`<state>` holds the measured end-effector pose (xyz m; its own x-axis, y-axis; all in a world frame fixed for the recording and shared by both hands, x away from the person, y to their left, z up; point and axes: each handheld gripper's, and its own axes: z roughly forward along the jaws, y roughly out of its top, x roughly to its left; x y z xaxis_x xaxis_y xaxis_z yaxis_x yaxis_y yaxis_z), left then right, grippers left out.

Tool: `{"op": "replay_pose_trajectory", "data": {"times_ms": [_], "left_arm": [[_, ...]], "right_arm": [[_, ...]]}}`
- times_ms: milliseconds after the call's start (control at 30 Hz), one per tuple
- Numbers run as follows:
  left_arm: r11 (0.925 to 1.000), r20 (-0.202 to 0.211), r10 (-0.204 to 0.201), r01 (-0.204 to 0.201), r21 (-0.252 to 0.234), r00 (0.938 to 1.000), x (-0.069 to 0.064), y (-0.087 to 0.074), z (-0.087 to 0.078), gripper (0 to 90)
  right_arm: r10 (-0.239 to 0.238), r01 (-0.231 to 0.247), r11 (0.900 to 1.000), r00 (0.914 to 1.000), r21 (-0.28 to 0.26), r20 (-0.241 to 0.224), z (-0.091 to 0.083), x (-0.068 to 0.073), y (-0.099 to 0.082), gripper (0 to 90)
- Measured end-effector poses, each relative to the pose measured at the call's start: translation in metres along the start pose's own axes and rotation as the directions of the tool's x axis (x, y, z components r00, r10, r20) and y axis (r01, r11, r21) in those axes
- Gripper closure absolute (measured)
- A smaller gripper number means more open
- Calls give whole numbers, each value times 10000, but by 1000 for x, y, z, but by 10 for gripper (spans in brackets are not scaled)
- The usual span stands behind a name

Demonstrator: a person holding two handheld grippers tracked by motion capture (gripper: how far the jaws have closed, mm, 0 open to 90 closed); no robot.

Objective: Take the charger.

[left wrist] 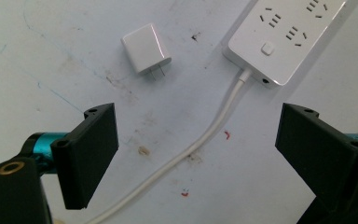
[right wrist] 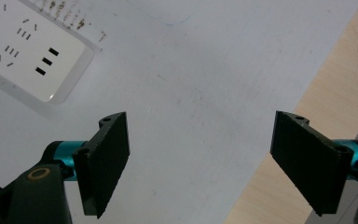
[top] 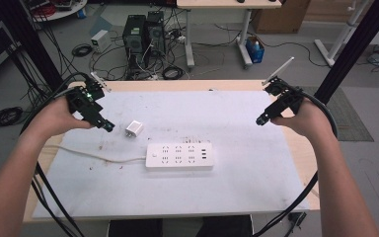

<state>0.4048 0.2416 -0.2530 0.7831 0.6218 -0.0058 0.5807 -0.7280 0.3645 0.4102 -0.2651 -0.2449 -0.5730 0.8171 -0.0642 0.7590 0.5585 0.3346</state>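
A white power strip [top: 179,156] lies flat in the middle of the white table sheet [top: 237,177], its cord [top: 96,156] running off to the left. A small white plug adapter [top: 134,129] lies just left of and beyond the strip, prongs toward the strip [left wrist: 147,48]. My left gripper [top: 107,125] hovers left of the adapter, open, nothing between its jaws [left wrist: 196,156]; the cord [left wrist: 200,142] passes below the gap. My right gripper [top: 262,120] hangs over the table's right part, open and empty [right wrist: 200,163], with the strip's USB end [right wrist: 28,51] off to its left.
The sheet covers a wooden tabletop [top: 303,158] whose bare edge shows at the right [right wrist: 326,93]. Black frame posts [top: 348,49] stand at both far corners. Beyond the table, computer towers [top: 143,34] and loose cables lie on the floor. Cables trail from both grippers down the table's sides.
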Motion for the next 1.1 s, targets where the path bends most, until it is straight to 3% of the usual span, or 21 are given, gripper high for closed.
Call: {"op": "replay_pose_trajectory", "data": {"times_ms": [100,267,633,967,1100], "left_arm": [[10000,-1,-18,18,-15,10000,1,0,0,133],[9989,328,-448,452,-124,9985,3,2,2,132],[9979,234,-642,644,-85,9977,6,9,8,132],[9953,216,-935,929,269,9954,12,19,34,132],[9911,167,-1270,1261,436,9918,18,23,52,133]], "right_arm": [[10,-10,10000,10000,-63,-7,-2,1,-1,191],[188,-188,9998,9998,-17,-103,-1,-1,-3,191],[150,-150,9999,9998,-7,-164,4,-3,-1,188],[44,-44,10000,9999,-36,-120,7,-1,3,188],[11,-11,10000,9999,-42,-143,9,2,4,187]]}}
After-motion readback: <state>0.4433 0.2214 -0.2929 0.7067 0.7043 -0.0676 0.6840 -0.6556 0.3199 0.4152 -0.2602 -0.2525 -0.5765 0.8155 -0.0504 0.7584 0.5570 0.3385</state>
